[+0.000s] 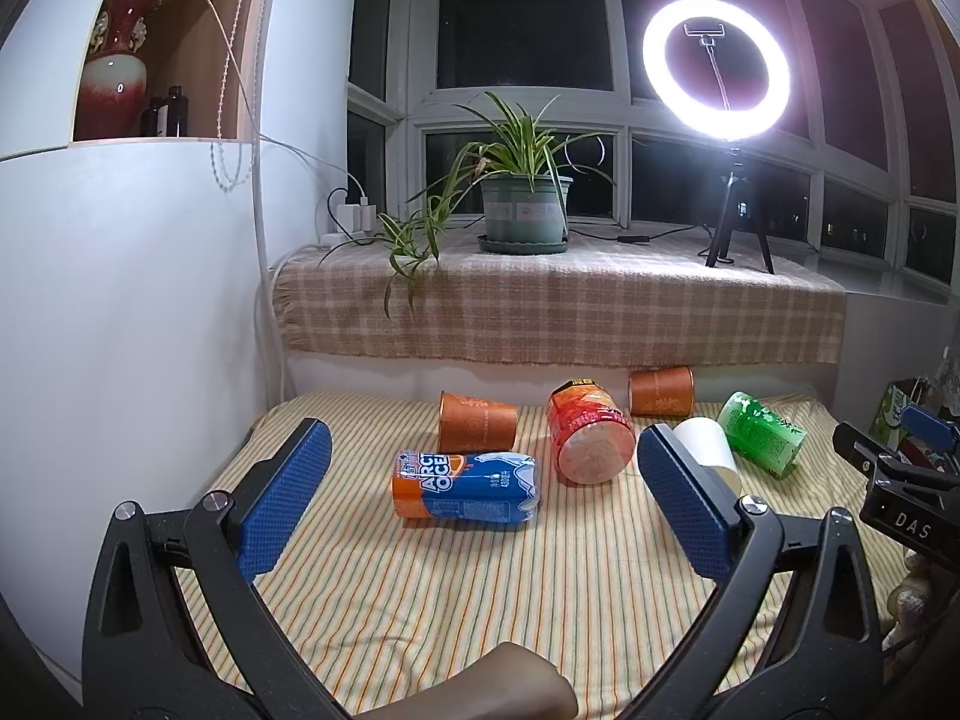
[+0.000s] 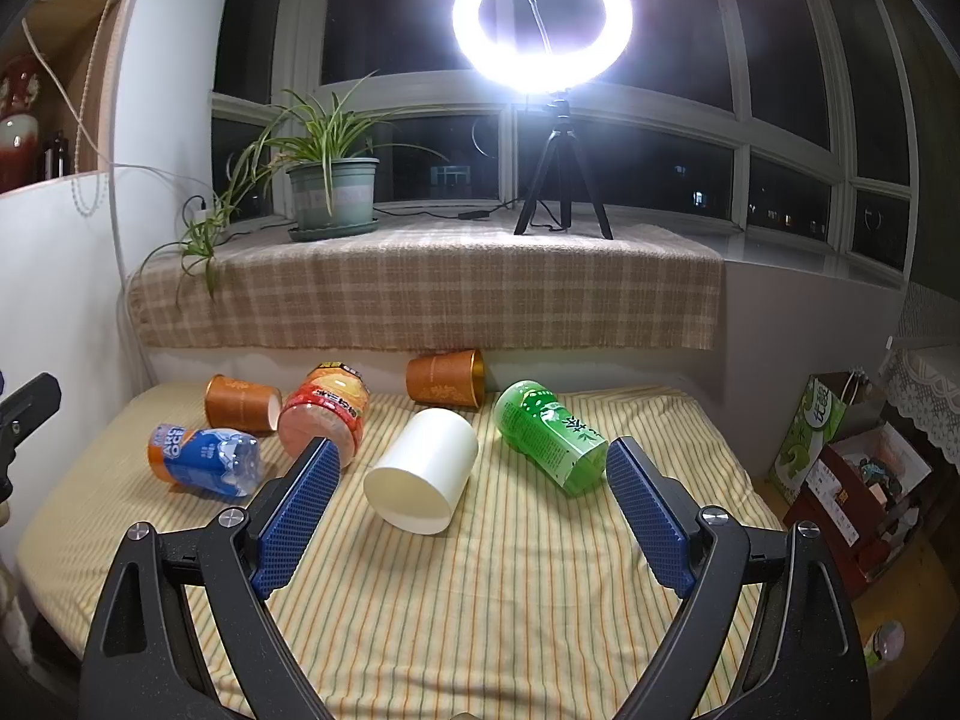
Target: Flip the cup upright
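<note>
Nearest the lens in the right wrist view, the right gripper (image 2: 468, 468) stands with its two blue-padded fingers (image 2: 297, 516) spread wide, holding nothing and touching nothing; the white cup (image 2: 423, 471) lies between their tips on the striped cloth (image 2: 480, 600), apart from both pads. The white cup, one in number, rests on its side near the middle of the cloth, one round end turned toward the camera; whether that end is the mouth or the base cannot be told.

Around it lie two orange paper cups on their sides, one at the back left (image 2: 240, 405) and one against the back ledge (image 2: 447, 378). Three labelled drink containers also lie tipped over: a green one (image 2: 552, 435) just right of the white cup, a red-orange one (image 2: 327, 414) to its left, and a blue-and-orange one (image 2: 204, 459) farthest left.

In the left wrist view the left gripper (image 1: 483, 459) is likewise wide open and empty, its fingers (image 1: 288, 498) on either side of the blue-and-orange container without touching it.

On the checked cloth of the sill behind stand one potted plant (image 2: 333, 195) and one lit ring light (image 2: 540, 18) on a tripod.
</note>
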